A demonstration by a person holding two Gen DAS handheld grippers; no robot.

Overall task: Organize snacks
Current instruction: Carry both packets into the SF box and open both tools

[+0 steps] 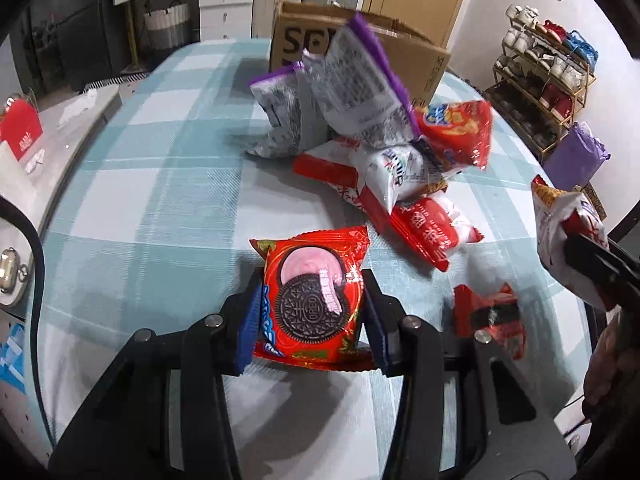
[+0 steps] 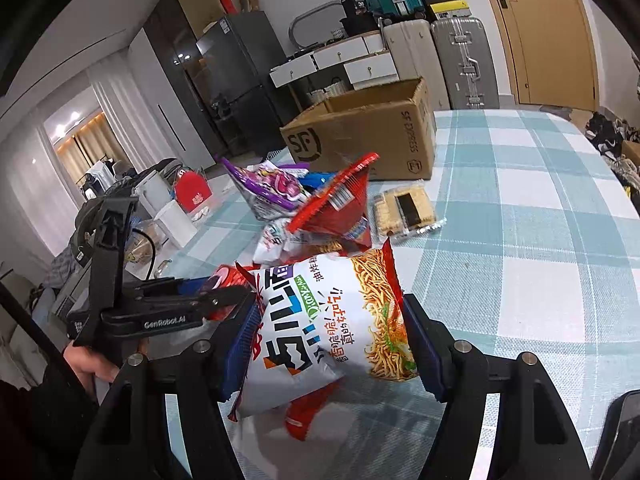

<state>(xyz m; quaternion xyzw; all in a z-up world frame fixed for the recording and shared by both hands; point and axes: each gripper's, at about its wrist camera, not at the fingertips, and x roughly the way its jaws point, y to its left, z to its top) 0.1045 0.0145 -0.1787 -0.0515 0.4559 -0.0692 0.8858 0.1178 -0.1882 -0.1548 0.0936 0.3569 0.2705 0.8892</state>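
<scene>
Between the blue pads of the left gripper [image 1: 310, 312], at the 6 o'clock edge of its own view, sits a red Oreo packet [image 1: 314, 300], flat, square, printed with a dark biscuit and pink cream; both pads press its side edges, so the fingers are narrowed onto it. It lies on the blue-and-white checked tablecloth [image 1: 160, 184]. At 4 o'clock from it lies a small crumpled red packet [image 1: 490, 320]. Toward 1 o'clock is a heap of snack bags [image 1: 384, 132], red, white and purple-edged, and behind that, at 12 o'clock, an open cardboard box [image 1: 424, 64].

In the right wrist view the right gripper [image 2: 330, 338] stands about half open and clamps a white noodle-snack bag [image 2: 324, 328], puffy, with red serrated ends and a picture of fried noodles, lifted clear of the cloth. At 1 o'clock from it a clear-wrapped pack of pale crackers [image 2: 406, 210] lies flat near the box.
</scene>
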